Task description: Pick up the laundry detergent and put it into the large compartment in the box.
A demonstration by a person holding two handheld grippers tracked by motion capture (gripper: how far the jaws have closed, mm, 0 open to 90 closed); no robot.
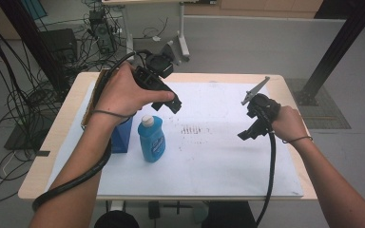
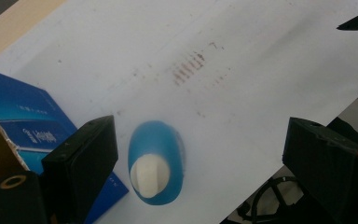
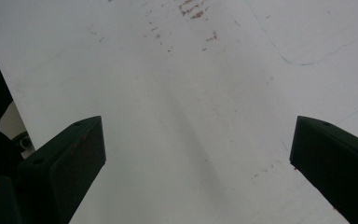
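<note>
On the left half of the table [image 1: 275, 83], on its white sheet [image 1: 218, 161], a blue bottle [image 1: 151, 140] stands upright, its long axis vertical and its white cap [image 1: 147, 121] pointing straight up. In the left gripper view the cap [image 2: 150, 174] faces the camera almost end-on, so the bottle [image 2: 157, 140] shows as a foreshortened blue oval. A dark blue box [image 1: 121, 135] stands just beside the bottle on its left, partly hidden behind the person's left forearm; whether the two touch I cannot tell.

The left gripper [image 1: 171, 102] hangs in the air above and a little behind the bottle, angled downward. Its fingers [image 2: 81, 161] are wide apart and grip nothing, and the bottle appears between them, closer to the left one. The right gripper [image 1: 247, 133] hovers well apart from the bottle over the right half of the sheet, its fingers [image 3: 67, 161] also spread wide with only bare, lightly stained sheet between them.

Open sheet lies in front of the bottle and across to the right, as far as the table's near and right edges. A patch of brownish marks [image 1: 194, 129] sits near the sheet's middle. The printing on the bottle's label is too small to read, and the box's far end is cut off by the hand.
</note>
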